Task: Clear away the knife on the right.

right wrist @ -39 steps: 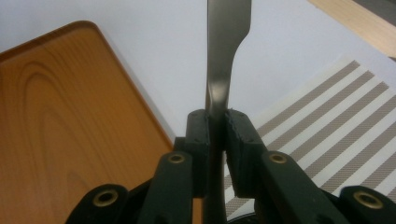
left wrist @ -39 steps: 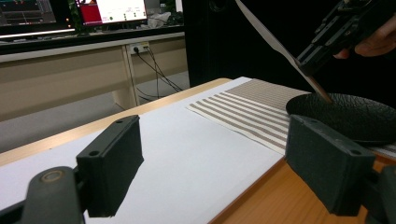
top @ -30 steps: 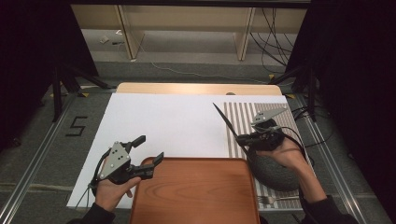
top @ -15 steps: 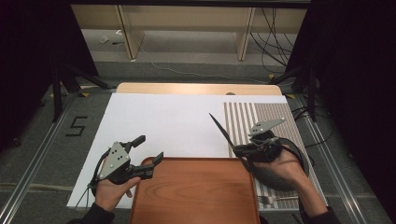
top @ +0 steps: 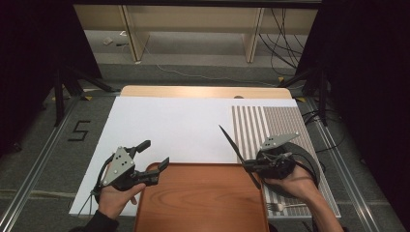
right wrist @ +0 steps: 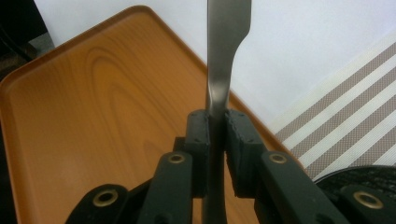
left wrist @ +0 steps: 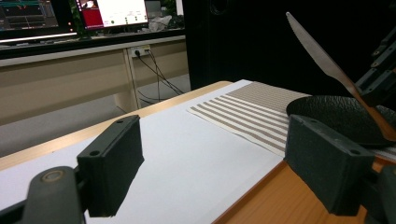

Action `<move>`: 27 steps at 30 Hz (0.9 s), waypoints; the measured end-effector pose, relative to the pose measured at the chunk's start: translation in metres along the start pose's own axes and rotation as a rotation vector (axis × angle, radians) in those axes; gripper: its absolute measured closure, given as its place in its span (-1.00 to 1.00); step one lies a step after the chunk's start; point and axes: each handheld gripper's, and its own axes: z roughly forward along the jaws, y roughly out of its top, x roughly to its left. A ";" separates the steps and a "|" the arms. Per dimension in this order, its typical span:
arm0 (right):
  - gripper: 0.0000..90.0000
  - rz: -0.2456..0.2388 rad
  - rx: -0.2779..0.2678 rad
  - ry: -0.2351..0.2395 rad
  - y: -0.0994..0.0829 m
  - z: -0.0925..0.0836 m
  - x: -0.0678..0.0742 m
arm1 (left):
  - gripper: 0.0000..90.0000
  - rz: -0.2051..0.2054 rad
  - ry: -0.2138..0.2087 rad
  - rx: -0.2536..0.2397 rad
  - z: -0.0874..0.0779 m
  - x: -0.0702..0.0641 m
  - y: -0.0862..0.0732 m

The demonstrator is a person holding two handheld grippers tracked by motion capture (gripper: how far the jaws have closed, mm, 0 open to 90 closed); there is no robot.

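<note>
My right gripper (top: 250,167) is shut on a metal knife (top: 232,145) by its handle. The knife slants, its blade tip up and to the far left, over the right edge of the brown wooden tray (top: 193,203). In the right gripper view the pads (right wrist: 240,140) clamp the knife (right wrist: 227,37) above the tray (right wrist: 93,102). At the tray's left corner my left gripper (top: 154,153) stands open with nothing between its fingers. The left gripper view shows that left gripper (left wrist: 219,163) wide open, with the knife (left wrist: 322,60) off to the right.
A white sheet (top: 169,125) covers the table. A striped placemat (top: 280,123) lies at the right, with a black plate (top: 309,162) under my right hand and a fork (top: 285,207) at its near edge. Shelves and cables stand beyond the table.
My right gripper has carried the knife toward the near edge and slightly down, over the tray's right side. The left gripper has stayed in place.
</note>
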 end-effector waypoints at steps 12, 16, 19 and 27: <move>0.79 0.020 0.026 0.034 -0.014 0.007 0.013 | -0.58 0.000 0.002 -0.002 0.000 0.001 0.000; 0.79 0.024 0.044 0.050 -0.018 0.009 0.016 | -0.58 0.001 0.000 0.000 0.000 0.000 0.000; 0.79 0.035 0.050 0.057 -0.022 0.010 0.019 | -0.58 -0.001 -0.001 -0.001 0.000 0.000 0.000; 0.79 0.038 0.054 0.061 -0.026 0.014 0.026 | -0.58 -0.003 0.000 -0.001 0.000 0.000 0.000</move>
